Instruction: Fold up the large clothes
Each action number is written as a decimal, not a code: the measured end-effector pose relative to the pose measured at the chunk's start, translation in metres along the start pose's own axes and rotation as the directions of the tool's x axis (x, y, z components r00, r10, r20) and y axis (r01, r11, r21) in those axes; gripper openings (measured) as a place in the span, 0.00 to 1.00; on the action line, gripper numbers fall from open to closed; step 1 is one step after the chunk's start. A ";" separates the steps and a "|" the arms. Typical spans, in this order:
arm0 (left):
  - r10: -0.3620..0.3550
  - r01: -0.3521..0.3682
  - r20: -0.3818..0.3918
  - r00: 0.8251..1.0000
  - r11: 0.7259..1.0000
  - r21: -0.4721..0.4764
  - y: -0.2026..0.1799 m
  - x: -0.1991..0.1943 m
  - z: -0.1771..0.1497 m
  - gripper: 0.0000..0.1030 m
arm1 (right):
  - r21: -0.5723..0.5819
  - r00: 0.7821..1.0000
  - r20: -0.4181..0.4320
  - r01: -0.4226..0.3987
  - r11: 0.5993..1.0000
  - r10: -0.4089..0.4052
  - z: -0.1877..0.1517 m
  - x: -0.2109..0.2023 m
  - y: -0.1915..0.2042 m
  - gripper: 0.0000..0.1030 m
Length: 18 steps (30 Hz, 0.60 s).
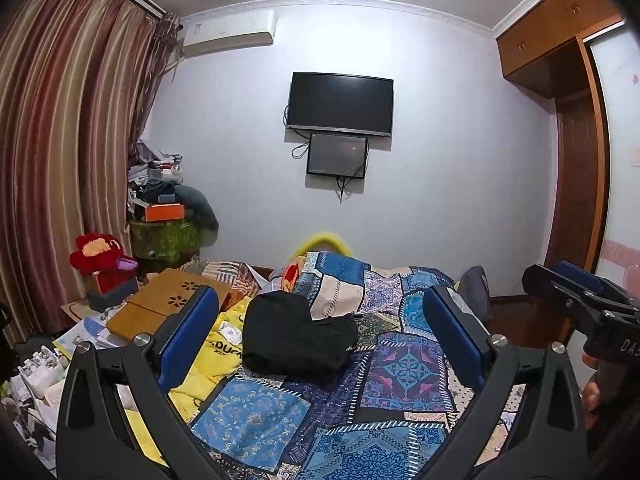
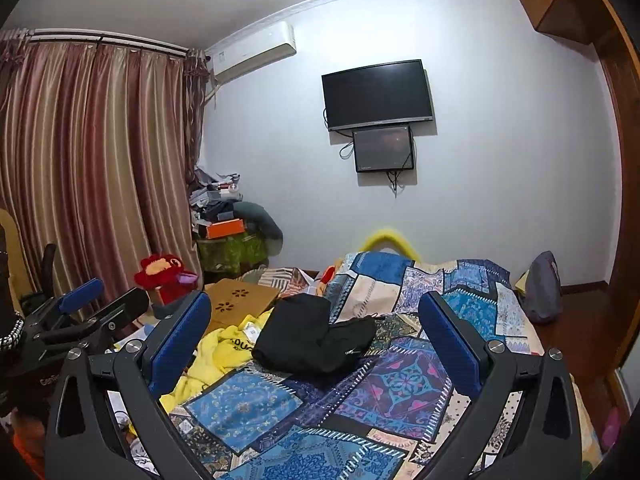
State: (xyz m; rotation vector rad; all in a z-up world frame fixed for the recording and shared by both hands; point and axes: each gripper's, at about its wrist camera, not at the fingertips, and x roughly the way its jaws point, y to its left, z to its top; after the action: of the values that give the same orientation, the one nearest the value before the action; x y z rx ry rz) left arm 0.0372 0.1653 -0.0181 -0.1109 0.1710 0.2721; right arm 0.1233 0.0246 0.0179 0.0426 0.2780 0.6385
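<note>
**Both grippers raised over the bed, jaws spread, black garment lying untouched**

Left gripper [image 1: 320, 320]: held above the near part of the bed [image 1: 404, 364], its blue-padded fingers [image 1: 192, 332] set wide apart with nothing between them; the right wrist view shows it at the left, also clear of the bedding

Right gripper [image 2: 316, 328]: likewise above the near part of the bed, jaws spread and empty; in the left wrist view it appears at the right edge with part of a hand [image 1: 592, 392] beneath it

Black garment [image 1: 296, 336]: lies bunched in a loose heap near the middle of the bed, on the blue patchwork cover [image 2: 248, 404]; neither gripper touches it; whether it is partly folded cannot be told

Yellow garment [image 1: 224, 344]: crumpled along the left side of the bed, just beside the black garment and touching its left edge; dark printed lettering shows on it

Off the bed's left edge: a brown cardboard sheet [image 1: 160, 304], papers and a red plush toy [image 1: 100, 252]; striped curtains [image 1: 60, 140] behind them

Far wall: a television [image 1: 340, 106] with a smaller screen [image 1: 337, 156] just below it, and an air conditioner [image 1: 230, 34] near the ceiling; a wooden wardrobe [image 1: 560, 40] at the right
</note>
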 end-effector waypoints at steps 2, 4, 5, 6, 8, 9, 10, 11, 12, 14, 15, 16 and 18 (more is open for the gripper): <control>0.002 -0.002 0.001 1.000 1.000 0.003 -0.001 0.000 0.000 1.00 | 0.000 1.000 -0.003 0.001 1.000 -0.001 0.000 0.000 -0.001 1.00; 0.002 -0.002 0.003 1.000 1.000 0.007 -0.001 0.001 0.001 1.00 | 0.002 1.000 -0.005 0.003 1.000 -0.003 0.000 0.000 -0.001 1.00; 0.000 0.000 0.002 1.000 1.000 0.007 -0.002 0.001 0.001 1.00 | 0.003 1.000 -0.006 0.002 1.000 -0.002 0.000 0.000 -0.002 1.00; -0.004 0.004 0.002 1.000 1.000 0.006 -0.002 0.001 0.001 1.00 | 0.007 1.000 -0.007 0.001 1.000 -0.001 0.001 -0.001 -0.002 1.00; -0.010 0.010 0.001 1.000 1.000 0.007 -0.002 0.001 0.001 1.00 | 0.011 1.000 -0.008 0.000 1.000 0.001 0.001 -0.001 -0.003 1.00; -0.010 0.010 0.001 1.000 1.000 0.008 -0.003 0.001 0.001 1.00 | 0.013 1.000 -0.008 -0.001 1.000 0.001 0.001 -0.001 -0.004 1.00; -0.011 0.011 0.002 1.000 1.000 0.010 -0.002 0.001 0.001 1.00 | 0.014 1.000 -0.008 -0.001 1.000 0.001 0.001 -0.001 -0.004 1.00; -0.013 0.012 0.002 1.000 1.000 0.012 -0.003 0.001 0.001 1.00 | 0.016 1.000 -0.008 0.000 1.000 0.001 0.001 -0.001 -0.004 1.00; -0.013 0.013 0.003 1.000 1.000 0.013 -0.003 0.000 0.001 1.00 | 0.017 1.000 -0.007 -0.001 1.000 0.001 0.001 -0.002 -0.005 1.00; -0.019 0.019 0.008 1.000 1.000 0.016 -0.002 -0.002 0.001 1.00 | 0.017 1.000 -0.008 0.001 1.000 -0.001 0.001 -0.001 -0.006 1.00; -0.024 0.024 0.009 1.000 1.000 0.017 -0.002 -0.002 0.001 1.00 | 0.017 1.000 -0.007 0.002 1.000 -0.002 0.002 -0.002 -0.006 1.00; -0.031 0.031 0.008 0.999 0.999 0.018 -0.002 -0.002 0.001 1.00 | 0.017 1.000 -0.005 0.002 1.000 -0.002 0.001 -0.002 -0.006 1.00; -0.050 0.050 0.006 0.999 0.998 0.023 -0.003 -0.002 0.001 1.00 | 0.022 1.000 0.002 0.007 1.000 -0.007 0.001 -0.004 -0.007 1.00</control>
State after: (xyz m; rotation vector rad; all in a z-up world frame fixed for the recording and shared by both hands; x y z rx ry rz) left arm 0.0359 0.1621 -0.0160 -0.0912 0.1643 0.2206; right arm 0.1247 0.0169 0.0188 0.0636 0.2827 0.6288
